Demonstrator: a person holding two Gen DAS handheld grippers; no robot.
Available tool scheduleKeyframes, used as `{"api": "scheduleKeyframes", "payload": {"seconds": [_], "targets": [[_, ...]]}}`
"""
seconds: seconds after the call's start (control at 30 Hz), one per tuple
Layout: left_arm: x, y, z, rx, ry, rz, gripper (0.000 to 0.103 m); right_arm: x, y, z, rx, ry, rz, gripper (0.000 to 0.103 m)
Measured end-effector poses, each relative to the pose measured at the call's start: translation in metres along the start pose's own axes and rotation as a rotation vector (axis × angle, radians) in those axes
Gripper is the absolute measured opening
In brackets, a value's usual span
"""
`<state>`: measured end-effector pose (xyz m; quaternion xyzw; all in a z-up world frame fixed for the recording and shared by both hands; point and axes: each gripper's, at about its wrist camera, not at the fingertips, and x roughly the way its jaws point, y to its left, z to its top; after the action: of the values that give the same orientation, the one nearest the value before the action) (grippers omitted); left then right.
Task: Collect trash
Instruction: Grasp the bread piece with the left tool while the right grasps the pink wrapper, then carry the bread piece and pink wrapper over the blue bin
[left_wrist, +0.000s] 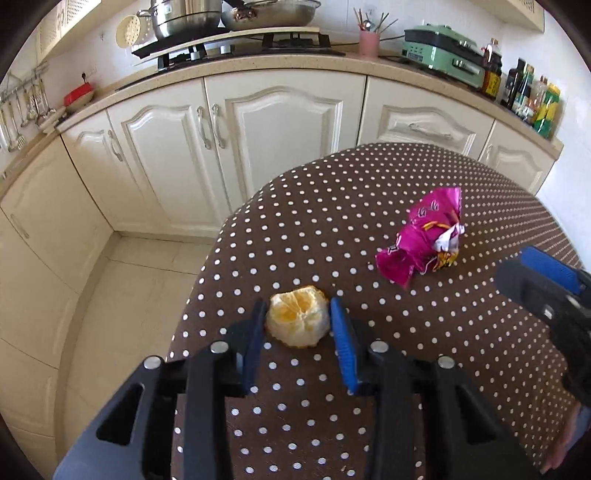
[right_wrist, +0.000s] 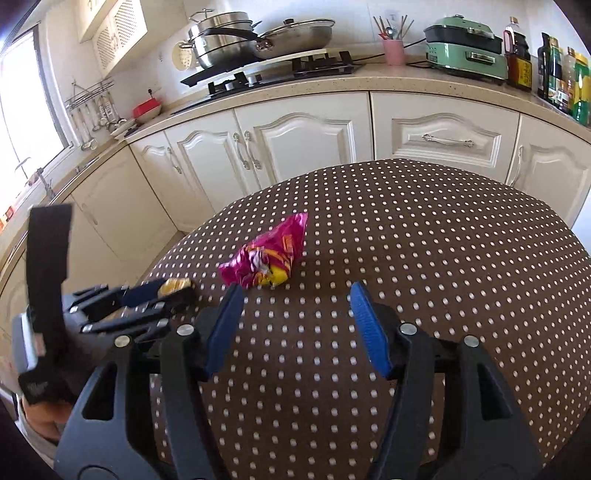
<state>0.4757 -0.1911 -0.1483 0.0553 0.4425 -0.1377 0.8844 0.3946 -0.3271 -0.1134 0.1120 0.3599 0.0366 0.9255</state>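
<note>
A piece of orange peel (left_wrist: 297, 319), pale pith side up, lies near the left edge of the brown polka-dot table (left_wrist: 332, 192). My left gripper (left_wrist: 298, 305) has a blue pad against each side of the peel. Farther right on the cloth rests a crumpled magenta snack wrapper (left_wrist: 424, 236). In the right wrist view that wrapper (right_wrist: 266, 254) sits just beyond my right gripper (right_wrist: 295, 291), which stands open over bare cloth with nothing between its fingers. The same view shows the left gripper (right_wrist: 173, 291) at lower left, with the orange peel (right_wrist: 177, 285) between its tips.
Cream cabinets (left_wrist: 258, 140) run behind the table under a counter holding a gas stove with pots (right_wrist: 258, 40), a pink utensil cup (right_wrist: 393, 50), a green appliance (right_wrist: 465, 55) and several bottles (right_wrist: 561, 74). Tiled floor (left_wrist: 140, 288) drops off left of the table edge.
</note>
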Motion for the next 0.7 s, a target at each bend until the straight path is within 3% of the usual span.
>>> {"api": "scheduleKeyframes", "payload": {"seconds": [0.17, 0.37, 0.4, 0.43, 0.7], "targets": [[-0.013, 0.025, -0.002, -0.057, -0.037, -0.016, 0.034, 0.024, 0.004, 0.012, 0.074, 0.018, 0.017, 0.063], [-0.039, 0.068, -0.009, -0.109, -0.084, 0.035, 0.034, 0.065, 0.005, 0.019, 0.186, 0.094, 0.036, 0.063], [-0.043, 0.073, -0.011, -0.111, -0.09, 0.042, 0.034, 0.066, 0.006, 0.019, 0.185, 0.076, 0.026, 0.048], [-0.048, 0.079, -0.014, -0.114, -0.098, 0.048, 0.034, 0.067, 0.008, 0.02, 0.175, 0.074, 0.026, 0.045], [-0.093, 0.131, -0.06, -0.169, -0.128, 0.049, 0.034, 0.029, 0.053, 0.009, 0.044, 0.009, 0.063, 0.04]]}}
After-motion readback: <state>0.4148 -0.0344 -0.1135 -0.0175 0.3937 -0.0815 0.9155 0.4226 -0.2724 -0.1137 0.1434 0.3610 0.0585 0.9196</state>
